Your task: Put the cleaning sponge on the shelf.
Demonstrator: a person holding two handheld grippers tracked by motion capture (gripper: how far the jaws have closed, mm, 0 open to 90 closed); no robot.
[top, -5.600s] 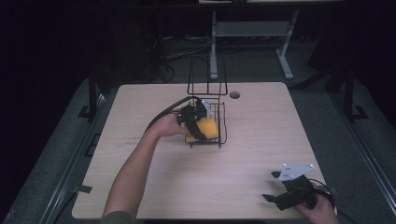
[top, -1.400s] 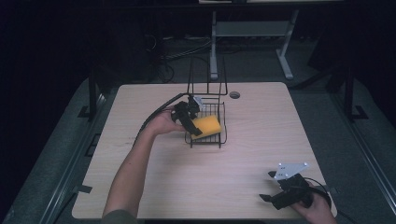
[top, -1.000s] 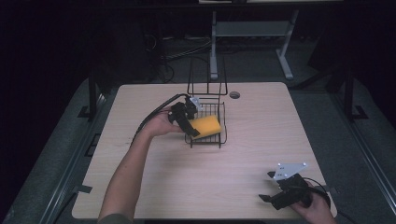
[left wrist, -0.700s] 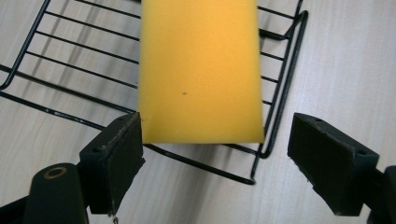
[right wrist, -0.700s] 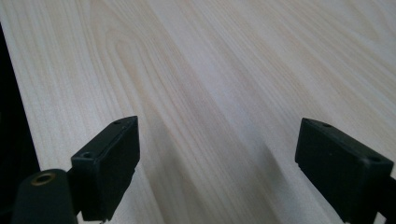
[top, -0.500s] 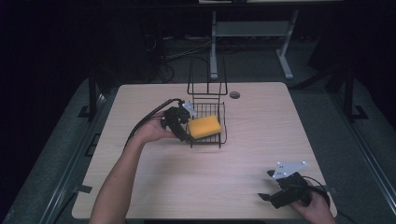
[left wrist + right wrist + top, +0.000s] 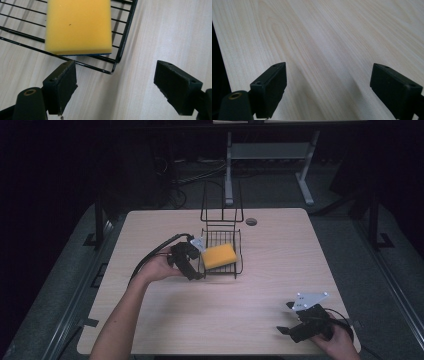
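Left gripper (image 7: pixel 192 270), jaws spread and empty, sits at the left edge of the wire basket (image 7: pixel 239 251); the yellow sponge (image 7: pixel 218 255) lies flat inside, mid-table. To clear well, back straight off the basket's corner wire. Right gripper (image 7: pixel 292 327), jaws released and empty, rests near the table's (image 7: pixel 280 250) front right corner.

The wire basket (image 7: pixel 221 251) blocks the table's (image 7: pixel 280 250) far centre; left, right and near stretches lie open.
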